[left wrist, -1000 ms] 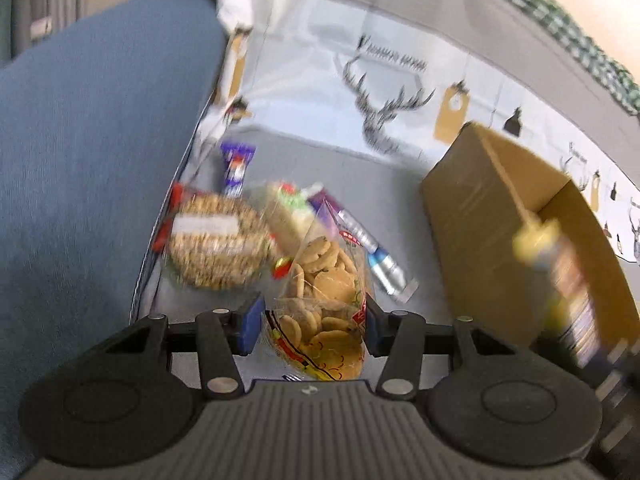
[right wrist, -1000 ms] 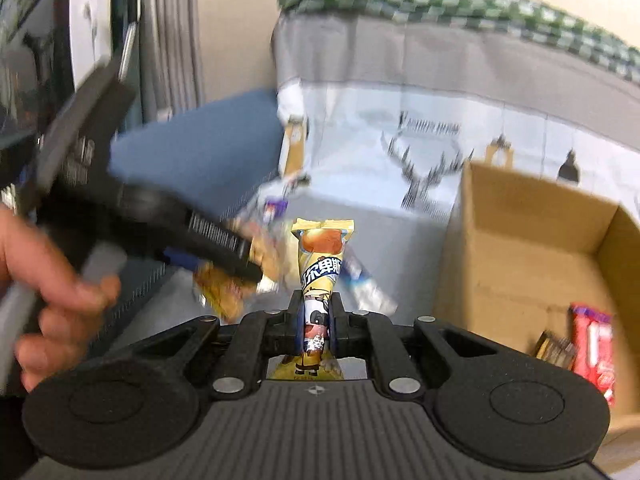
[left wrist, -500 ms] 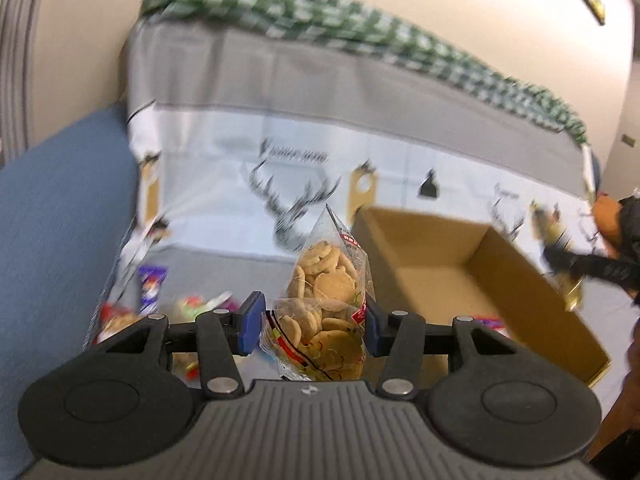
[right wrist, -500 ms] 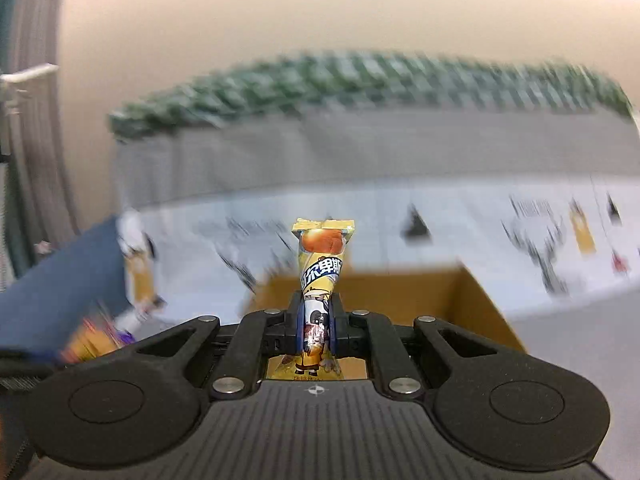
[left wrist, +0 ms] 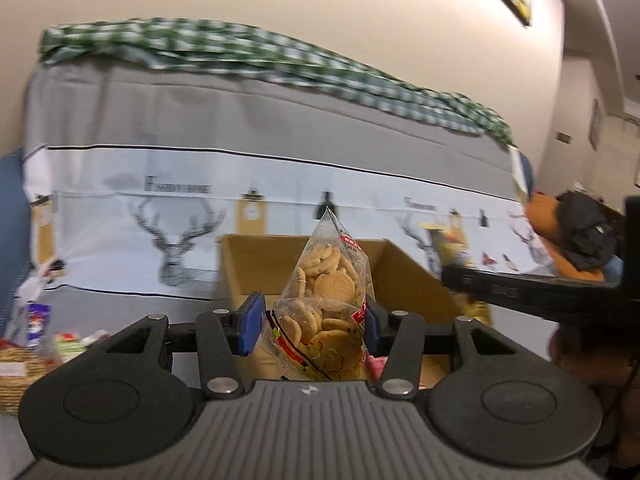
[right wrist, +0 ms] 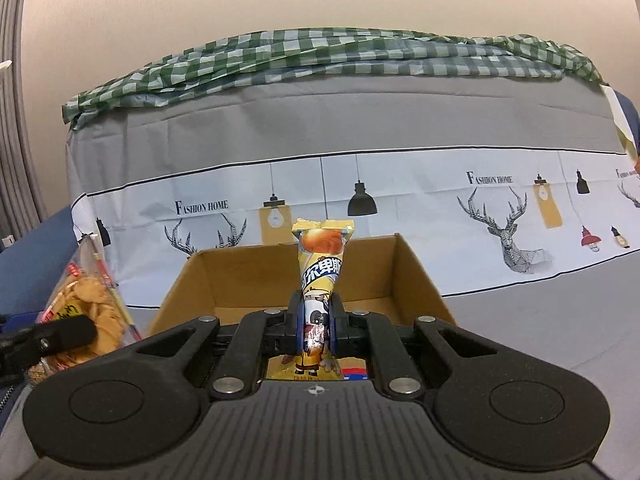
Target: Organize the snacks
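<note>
Left tongs (left wrist: pixel 310 322) half-spread, right tongs (right wrist: pixel 316 324) pinched narrow, both gripping

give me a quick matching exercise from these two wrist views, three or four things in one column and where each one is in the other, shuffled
Things:
1. bag of cookies
2. yellow snack packet
3. cardboard box
4. green checked cloth

Places:
A. draped along the top of the sofa back
B. clamped in the right gripper
C. open on the seat, beyond both grippers
D. clamped in the left gripper

Pairs: 1-D, 2-B, 3-C, 4-A
</note>
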`<state>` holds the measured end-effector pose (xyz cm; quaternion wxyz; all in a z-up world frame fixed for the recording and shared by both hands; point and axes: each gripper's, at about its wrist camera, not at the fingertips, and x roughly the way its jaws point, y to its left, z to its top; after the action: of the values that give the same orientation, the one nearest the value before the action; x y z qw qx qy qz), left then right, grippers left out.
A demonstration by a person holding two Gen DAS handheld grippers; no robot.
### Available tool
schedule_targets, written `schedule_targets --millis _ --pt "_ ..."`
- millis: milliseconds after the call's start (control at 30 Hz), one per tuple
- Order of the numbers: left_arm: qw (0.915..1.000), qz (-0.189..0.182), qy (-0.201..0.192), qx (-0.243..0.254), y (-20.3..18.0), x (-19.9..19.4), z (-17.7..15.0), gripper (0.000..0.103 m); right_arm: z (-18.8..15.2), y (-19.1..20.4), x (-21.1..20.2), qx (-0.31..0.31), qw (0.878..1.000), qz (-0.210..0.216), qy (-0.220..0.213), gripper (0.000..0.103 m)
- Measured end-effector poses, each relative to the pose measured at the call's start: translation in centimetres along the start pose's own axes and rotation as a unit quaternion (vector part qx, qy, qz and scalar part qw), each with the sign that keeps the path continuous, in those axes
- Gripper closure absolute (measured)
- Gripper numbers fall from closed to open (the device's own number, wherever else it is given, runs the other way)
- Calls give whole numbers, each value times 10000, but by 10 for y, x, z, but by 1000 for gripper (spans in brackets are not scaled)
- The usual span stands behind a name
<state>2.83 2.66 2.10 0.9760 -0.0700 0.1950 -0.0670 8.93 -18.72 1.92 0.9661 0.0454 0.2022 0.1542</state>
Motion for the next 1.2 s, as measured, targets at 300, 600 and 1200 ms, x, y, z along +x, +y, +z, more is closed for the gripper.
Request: schedule_targets --millis 300,600,1200 --pt "9990 -415 142 91 -23 20 -9 49 -3 -8 5 -26 9999 -81 96 92" --pt "9981 -560 220 113 -32 24 -14 49 -4 0 9 -92 9999 -16 109 92" --pt "9975 -618 303 154 -36 29 -16 49 -4 1 11 -112 9999 -44 122 92"
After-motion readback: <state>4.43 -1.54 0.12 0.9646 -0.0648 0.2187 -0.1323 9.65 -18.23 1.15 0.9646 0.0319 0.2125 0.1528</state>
